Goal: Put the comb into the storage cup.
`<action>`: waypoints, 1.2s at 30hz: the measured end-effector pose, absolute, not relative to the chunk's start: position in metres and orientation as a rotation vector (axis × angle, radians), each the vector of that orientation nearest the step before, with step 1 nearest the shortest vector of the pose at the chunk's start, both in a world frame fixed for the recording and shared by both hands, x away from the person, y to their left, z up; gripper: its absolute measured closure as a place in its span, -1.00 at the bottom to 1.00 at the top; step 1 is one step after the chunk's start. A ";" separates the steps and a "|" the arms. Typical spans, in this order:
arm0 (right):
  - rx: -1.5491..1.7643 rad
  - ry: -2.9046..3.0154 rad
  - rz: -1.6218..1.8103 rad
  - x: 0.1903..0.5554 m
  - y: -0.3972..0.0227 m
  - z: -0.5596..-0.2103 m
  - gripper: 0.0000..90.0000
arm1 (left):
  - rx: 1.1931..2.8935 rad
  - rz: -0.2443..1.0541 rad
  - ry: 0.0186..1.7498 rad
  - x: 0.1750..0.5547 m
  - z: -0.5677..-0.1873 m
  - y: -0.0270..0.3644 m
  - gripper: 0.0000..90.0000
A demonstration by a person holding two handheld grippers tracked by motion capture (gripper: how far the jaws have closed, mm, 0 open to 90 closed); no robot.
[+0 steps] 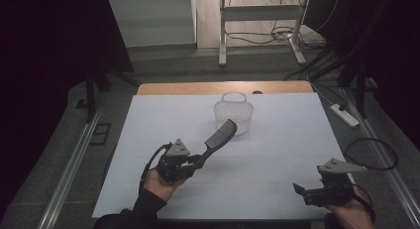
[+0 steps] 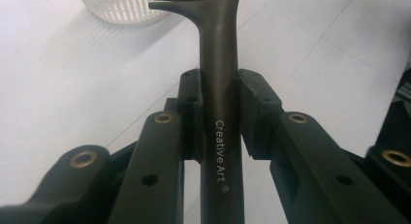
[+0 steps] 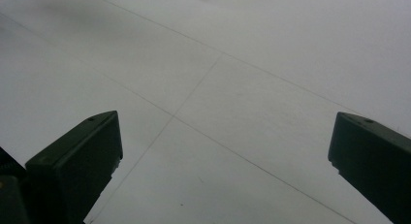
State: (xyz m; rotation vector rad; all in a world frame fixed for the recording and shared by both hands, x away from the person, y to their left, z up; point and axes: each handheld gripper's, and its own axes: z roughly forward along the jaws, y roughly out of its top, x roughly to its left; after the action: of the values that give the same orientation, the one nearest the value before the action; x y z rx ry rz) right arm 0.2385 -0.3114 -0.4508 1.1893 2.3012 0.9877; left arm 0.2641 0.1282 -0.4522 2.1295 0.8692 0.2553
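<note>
Left gripper view shows my left gripper (image 2: pixel 219 112) with its fingers (image 2: pixel 191 107) clamped on the handle of the black comb (image 2: pixel 219 49), a light, stiff, smooth piece I judge best held there on the handle, since it could pivot. Its teeth are cut off at the top edge, beside the white basket (image 2: pixel 121 6). At lower right of the high view, my right gripper (image 1: pixel 309 192) rests with fingers apart over the counter (image 1: pixel 277 140).
</note>
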 end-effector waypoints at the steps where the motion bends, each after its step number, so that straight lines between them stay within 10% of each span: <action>1: 1.186 2.301 0.994 0.238 -0.311 -0.450 -1.00 | 2.123 0.262 0.869 0.263 -0.451 0.129 0.60; 36: 1.077 2.391 1.231 0.268 -0.284 -0.425 -1.00 | 2.051 0.279 0.857 0.245 -0.449 0.139 0.60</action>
State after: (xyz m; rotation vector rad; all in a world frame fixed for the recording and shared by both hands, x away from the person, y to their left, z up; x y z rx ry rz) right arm 0.2680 -0.2840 -0.4252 1.0765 2.3910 1.2306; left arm 0.2449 0.1392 -0.4492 2.0506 0.8569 0.2788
